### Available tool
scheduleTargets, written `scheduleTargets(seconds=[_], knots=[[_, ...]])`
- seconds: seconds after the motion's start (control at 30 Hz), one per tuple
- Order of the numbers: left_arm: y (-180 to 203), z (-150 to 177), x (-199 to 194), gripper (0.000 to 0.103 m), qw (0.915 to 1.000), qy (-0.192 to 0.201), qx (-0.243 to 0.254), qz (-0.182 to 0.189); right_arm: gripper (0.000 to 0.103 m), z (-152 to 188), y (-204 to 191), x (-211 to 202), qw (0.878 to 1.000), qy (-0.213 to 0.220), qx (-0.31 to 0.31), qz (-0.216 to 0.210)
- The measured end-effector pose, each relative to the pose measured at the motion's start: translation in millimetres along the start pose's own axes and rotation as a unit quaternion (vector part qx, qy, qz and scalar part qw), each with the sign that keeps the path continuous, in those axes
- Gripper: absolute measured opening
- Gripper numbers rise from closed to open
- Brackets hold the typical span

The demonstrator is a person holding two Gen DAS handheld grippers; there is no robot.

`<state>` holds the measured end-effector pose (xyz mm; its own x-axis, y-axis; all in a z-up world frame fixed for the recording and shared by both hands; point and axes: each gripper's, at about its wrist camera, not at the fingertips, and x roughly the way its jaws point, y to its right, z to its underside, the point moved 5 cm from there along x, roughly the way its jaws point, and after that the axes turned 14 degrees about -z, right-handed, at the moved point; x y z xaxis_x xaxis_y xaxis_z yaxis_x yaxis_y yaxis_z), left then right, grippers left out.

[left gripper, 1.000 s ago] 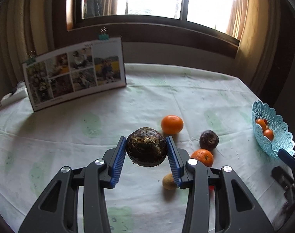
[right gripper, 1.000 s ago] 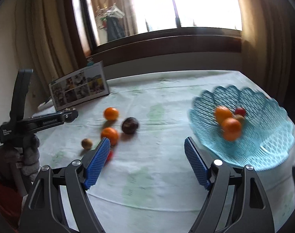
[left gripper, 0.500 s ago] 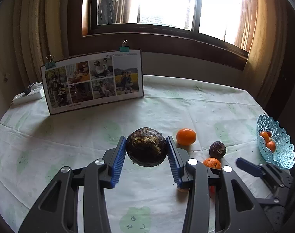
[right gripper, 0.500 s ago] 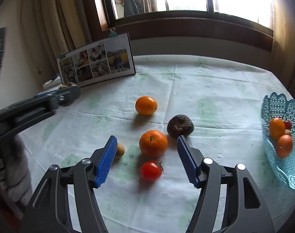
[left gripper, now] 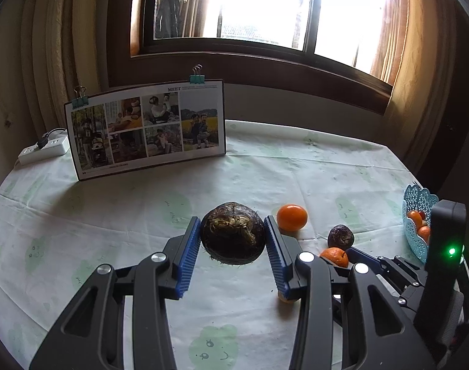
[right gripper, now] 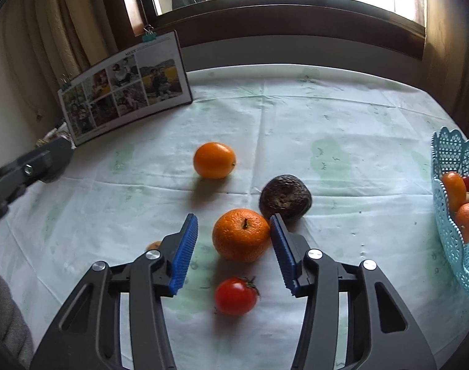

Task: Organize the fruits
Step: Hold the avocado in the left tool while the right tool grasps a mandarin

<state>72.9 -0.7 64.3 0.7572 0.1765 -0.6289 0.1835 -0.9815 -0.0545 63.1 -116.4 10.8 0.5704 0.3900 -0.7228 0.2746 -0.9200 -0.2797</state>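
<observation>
Dark round fruit (left gripper: 232, 233) clamped in left claw (left gripper: 233, 248), right claw (right gripper: 234, 248) spread around, perhaps touching, orange (right gripper: 241, 235)

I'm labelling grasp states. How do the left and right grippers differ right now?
The left gripper is shut on a large dark brown fruit; the right gripper is open, holding nothing. The left gripper's pads press its fruit on both sides; the right gripper straddles an orange lying on the tablecloth, a gap showing at the left pad. Both have blue ribbed pads.

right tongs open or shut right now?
Open. The right tongs straddle the stemmed orange with a clear gap at the left pad; the right pad sits at its edge, contact unclear.
</observation>
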Motion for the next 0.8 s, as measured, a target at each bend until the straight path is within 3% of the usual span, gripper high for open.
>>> scheduleTargets(seconds=[0.37, 0.5, 0.8], knots=[[2.3, 2.4, 1.7, 0.042, 1.0, -0.005, 0.002, 0.001, 0.041, 3.3, 1.8, 2.4, 1.0, -0.002, 0.006, 0.0], [3.6, 3.1, 1.5, 0.042, 1.0, -0.004, 0.003, 0.003, 0.041, 2.4, 0.8, -13.8, 1.0, 0.02, 0.011, -0.01], [11.8, 5.5, -0.9, 0.042, 0.9998, -0.003, 0.013, 0.011, 0.041, -7.3, 12.4, -67.8, 0.996, 0.087, 0.017, 0.015]])
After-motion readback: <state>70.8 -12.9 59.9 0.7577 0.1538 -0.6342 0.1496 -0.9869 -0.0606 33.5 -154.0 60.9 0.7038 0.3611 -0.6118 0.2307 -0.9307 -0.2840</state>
